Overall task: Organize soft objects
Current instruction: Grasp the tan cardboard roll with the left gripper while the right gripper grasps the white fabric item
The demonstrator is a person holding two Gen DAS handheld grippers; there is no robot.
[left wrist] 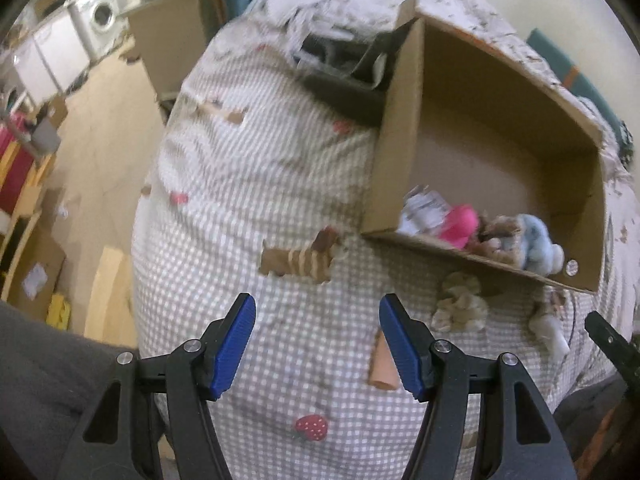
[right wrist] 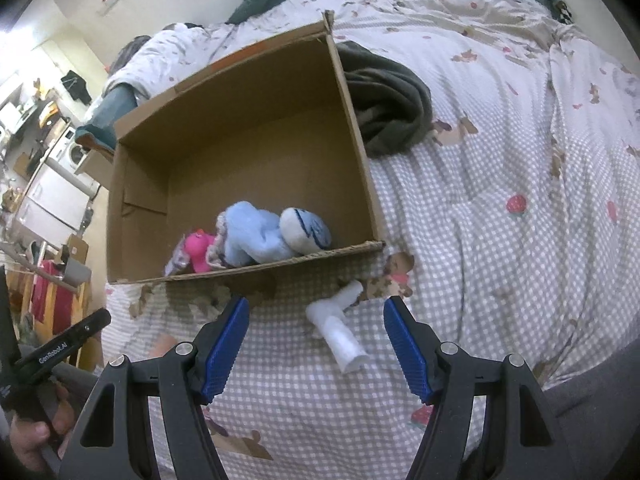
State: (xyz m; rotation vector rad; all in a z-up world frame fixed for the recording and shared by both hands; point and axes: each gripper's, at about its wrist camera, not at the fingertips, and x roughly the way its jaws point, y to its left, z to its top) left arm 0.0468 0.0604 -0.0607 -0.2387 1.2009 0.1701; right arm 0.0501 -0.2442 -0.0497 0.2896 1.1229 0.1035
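Note:
An open cardboard box (right wrist: 352, 112) stands on the checked bed cover (right wrist: 460, 220); it also shows in the left wrist view (left wrist: 404, 128). Inside lie a pink soft toy (right wrist: 198, 250), a light blue plush (right wrist: 252, 236) and a white-and-blue rolled sock (right wrist: 306, 228). A white rolled sock (right wrist: 340, 330) lies on the cover in front of the box, between the fingers of my right gripper (right wrist: 316, 348), which is open and empty. A beige fluffy sock (left wrist: 460, 306) lies just right of my left gripper (left wrist: 318, 344), which is open and empty.
A dark grey garment (right wrist: 388, 96) lies on the bed to the right of the box. A peach-coloured rolled item (left wrist: 384, 364) lies by the left gripper's right finger. Left of the bed are floor (left wrist: 100, 152), another cardboard box (left wrist: 172, 36) and a washing machine (left wrist: 100, 16).

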